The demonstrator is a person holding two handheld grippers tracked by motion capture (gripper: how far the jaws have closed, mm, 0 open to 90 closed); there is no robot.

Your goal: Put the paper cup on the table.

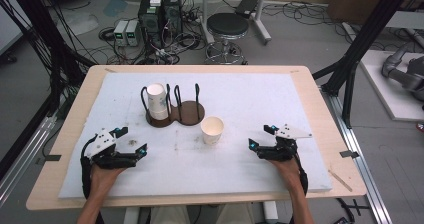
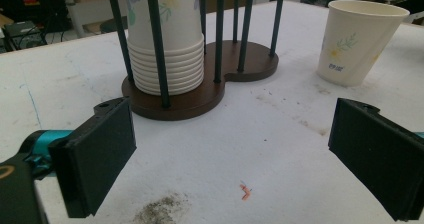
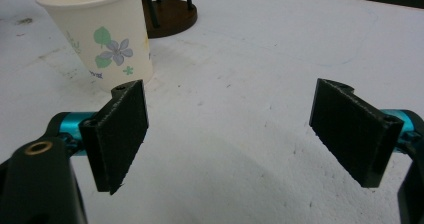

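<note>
Left gripper (image 1: 134, 141) jaws spread wide over bare white pad, grasping nothing, right gripper (image 1: 262, 136) likewise released, single paper cup (image 1: 212, 129) upright between them, just in front of brown cup rack (image 1: 176, 114), stack of cups (image 1: 157, 101) in rack's left bay, wooden table (image 1: 320, 114) beneath

The high view looks down from above; both gripper views sit low behind spread jaws, sharing the loose cup (image 2: 364, 41) ahead.

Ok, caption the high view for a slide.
Both open tongs, left and right, rest near a loose paper cup.
</note>
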